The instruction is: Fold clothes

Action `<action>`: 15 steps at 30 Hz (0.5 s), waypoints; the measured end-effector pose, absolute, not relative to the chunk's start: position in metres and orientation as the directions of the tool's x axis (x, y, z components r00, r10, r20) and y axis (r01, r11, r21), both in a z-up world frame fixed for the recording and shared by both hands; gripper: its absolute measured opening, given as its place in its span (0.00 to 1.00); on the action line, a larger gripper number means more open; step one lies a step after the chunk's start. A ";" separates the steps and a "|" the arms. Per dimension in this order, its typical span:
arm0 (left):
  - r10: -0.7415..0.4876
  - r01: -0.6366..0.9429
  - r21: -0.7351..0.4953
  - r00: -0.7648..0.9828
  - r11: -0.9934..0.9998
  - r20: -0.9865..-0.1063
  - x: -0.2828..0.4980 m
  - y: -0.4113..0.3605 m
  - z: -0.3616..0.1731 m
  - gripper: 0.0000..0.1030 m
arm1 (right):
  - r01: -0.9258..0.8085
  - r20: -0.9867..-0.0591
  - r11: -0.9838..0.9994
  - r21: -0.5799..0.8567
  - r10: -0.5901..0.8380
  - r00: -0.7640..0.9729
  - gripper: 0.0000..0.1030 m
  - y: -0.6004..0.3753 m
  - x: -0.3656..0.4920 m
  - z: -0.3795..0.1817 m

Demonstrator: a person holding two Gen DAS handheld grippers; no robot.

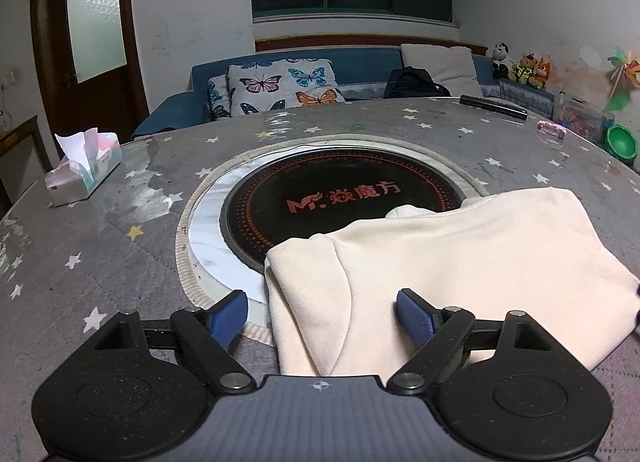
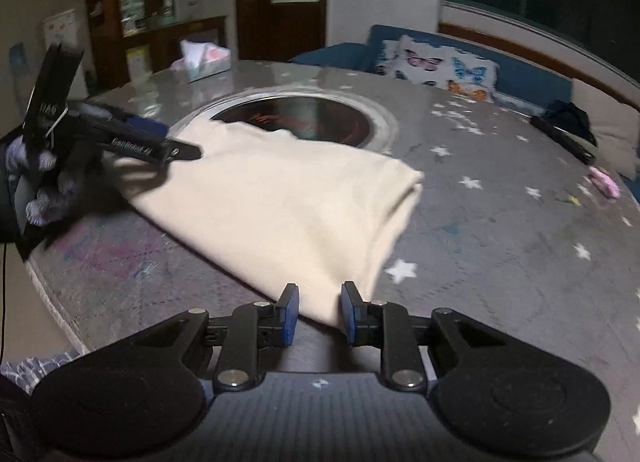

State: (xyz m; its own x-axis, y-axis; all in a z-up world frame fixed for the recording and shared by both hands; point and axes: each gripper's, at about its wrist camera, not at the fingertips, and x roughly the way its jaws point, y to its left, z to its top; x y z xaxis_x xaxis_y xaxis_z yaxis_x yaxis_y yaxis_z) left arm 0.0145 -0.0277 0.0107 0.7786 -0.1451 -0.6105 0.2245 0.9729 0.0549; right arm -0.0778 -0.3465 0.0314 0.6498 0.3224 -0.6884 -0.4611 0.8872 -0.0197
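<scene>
Currently the cream garment (image 1: 460, 258) lies folded on the star-patterned table (image 1: 120, 230), its far edge overlapping the black cooktop disc (image 1: 340, 202). Left gripper (image 1: 322, 312): jaws wide apart, straddling the garment's near-left corner. Right gripper (image 2: 319, 312): jaws slightly apart around the near corner; whether they touch the cloth, cannot tell. Tissue box (image 1: 82, 166) well apart.

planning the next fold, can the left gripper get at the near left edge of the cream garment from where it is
Probably yes: the left gripper is open, its fingers straddle the near left edge of the cream garment, and nothing lies between them. The right gripper sits at another corner.
</scene>
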 end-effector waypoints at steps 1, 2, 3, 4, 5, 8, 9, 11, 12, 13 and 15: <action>-0.145 0.224 0.056 0.779 0.973 -0.610 0.014 -0.028 0.011 0.82 | -0.452 -0.693 0.892 -0.030 0.308 0.652 0.21 -0.349 -0.080 0.033; -0.144 0.223 0.055 0.779 0.973 -0.610 0.014 -0.028 0.010 0.83 | -0.445 -0.700 0.894 -0.043 0.291 0.652 0.21 -0.351 -0.081 0.033; -0.143 0.222 0.055 0.780 0.974 -0.609 0.014 -0.028 0.010 0.83 | -0.438 -0.707 0.897 -0.057 0.274 0.652 0.21 -0.354 -0.082 0.033; -0.142 0.221 0.055 0.780 0.974 -0.609 0.014 -0.027 0.010 0.84 | -0.432 -0.708 0.900 -0.059 0.267 0.654 0.21 -0.356 -0.083 0.032; -0.142 0.220 0.055 0.781 0.974 -0.608 0.014 -0.027 0.010 0.84 | -0.427 -0.706 0.903 -0.055 0.267 0.656 0.21 -0.357 -0.084 0.032; -0.140 0.220 0.059 0.782 0.974 -0.608 0.014 -0.027 0.010 0.84 | -0.399 -0.696 0.916 -0.042 0.259 0.669 0.21 -0.362 -0.082 0.031; -0.139 0.220 0.061 0.782 0.974 -0.608 0.014 -0.027 0.010 0.85 | -0.381 -0.700 0.923 -0.050 0.240 0.673 0.21 -0.364 -0.079 0.029; -0.135 0.218 0.065 0.783 0.974 -0.608 0.014 -0.026 0.011 0.85 | -0.345 -0.706 0.936 -0.065 0.201 0.679 0.21 -0.368 -0.075 0.026; -0.134 0.218 0.067 0.784 0.974 -0.606 0.013 -0.026 0.012 0.85 | -0.332 -0.708 0.941 -0.068 0.189 0.680 0.21 -0.371 -0.074 0.025; -0.131 0.218 0.071 0.785 0.973 -0.605 0.011 -0.025 0.012 0.85 | -0.322 -0.710 0.944 -0.069 0.180 0.681 0.21 -0.374 -0.073 0.025; -0.123 0.209 0.075 0.790 0.975 -0.601 0.009 -0.023 0.015 0.85 | -0.320 -0.700 0.945 -0.068 0.183 0.690 0.21 -0.377 -0.073 0.031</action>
State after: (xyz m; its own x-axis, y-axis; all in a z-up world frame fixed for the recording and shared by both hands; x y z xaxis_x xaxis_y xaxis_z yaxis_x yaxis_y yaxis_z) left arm 0.0086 -0.0233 0.0148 0.7898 -0.1234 -0.6009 0.2095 0.9749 0.0751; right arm -0.0728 -0.3767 0.0314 0.6905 0.1830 -0.6998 -0.3198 0.9450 -0.0683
